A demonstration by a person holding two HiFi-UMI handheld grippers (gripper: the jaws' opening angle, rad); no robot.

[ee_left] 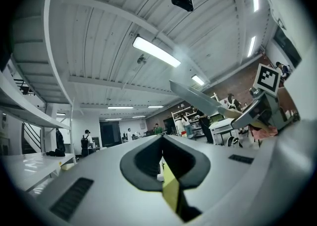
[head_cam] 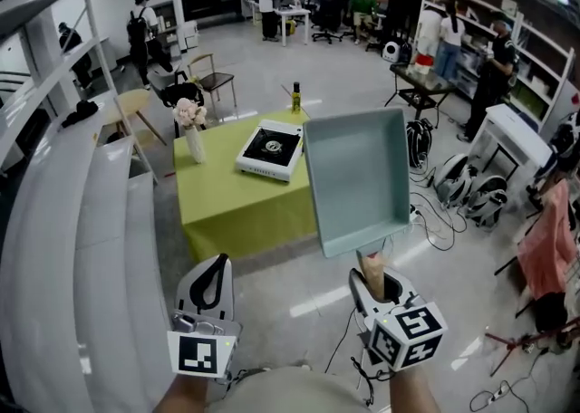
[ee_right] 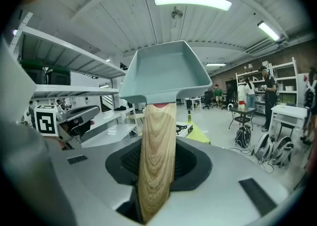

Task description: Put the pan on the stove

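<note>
A pale blue-green square pan (head_cam: 358, 176) with a wooden handle (head_cam: 372, 266) is held up in the air, tilted, over the floor in front of the green table (head_cam: 227, 207). My right gripper (head_cam: 376, 286) is shut on that handle. In the right gripper view the handle (ee_right: 157, 155) runs up between the jaws to the pan (ee_right: 166, 71). The white portable stove (head_cam: 270, 148) lies on the table's far right part, beyond the pan. My left gripper (head_cam: 212, 286) hangs low at the left, shut and holding nothing; its view shows the pan (ee_left: 198, 98) off to the right.
A vase of flowers (head_cam: 191, 126) and a bottle (head_cam: 295, 97) stand on the table. A white shelf unit (head_cam: 82, 248) runs along my left. Chairs (head_cam: 213, 81) stand behind the table, cables and bags (head_cam: 453, 189) lie on the floor at right, and several people stand far back.
</note>
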